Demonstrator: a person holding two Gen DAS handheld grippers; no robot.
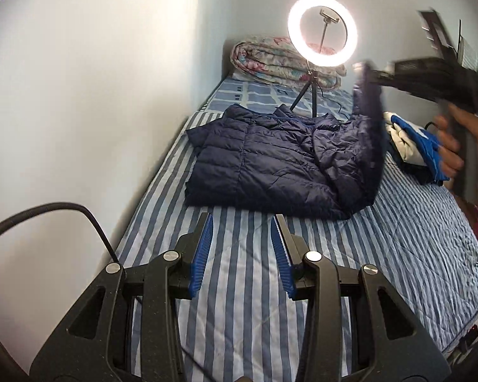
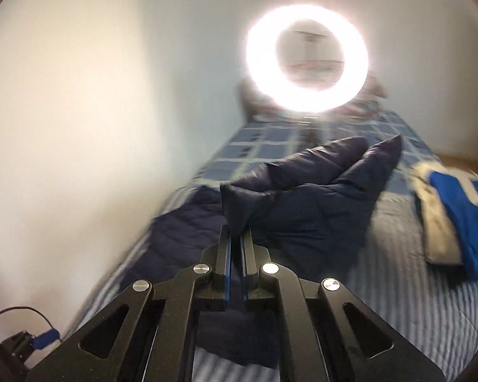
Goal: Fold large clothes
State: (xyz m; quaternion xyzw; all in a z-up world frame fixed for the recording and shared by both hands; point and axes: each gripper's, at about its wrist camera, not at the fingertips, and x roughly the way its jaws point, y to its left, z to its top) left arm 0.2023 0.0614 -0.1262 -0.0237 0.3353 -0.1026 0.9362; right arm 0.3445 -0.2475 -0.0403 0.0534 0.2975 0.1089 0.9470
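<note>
- My right gripper [image 2: 235, 234] is clamped on a fold of the navy puffer jacket [image 1: 271, 156], lifting it off the striped bed [image 1: 239, 286].
- My left gripper [image 1: 242, 248]: jaws apart, nothing between, near the jacket's hem.

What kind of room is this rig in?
Most likely a bedroom: a bed with a striped sheet against a white wall, a rolled floral quilt at its far end, and a navy puffer jacket laid out. A ring light on a tripod suggests staged recording.

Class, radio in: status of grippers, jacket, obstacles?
Left hand-held gripper open, empty. Right hand-held gripper shut on jacket edge, lifted. Ring light stands behind jacket.
</note>
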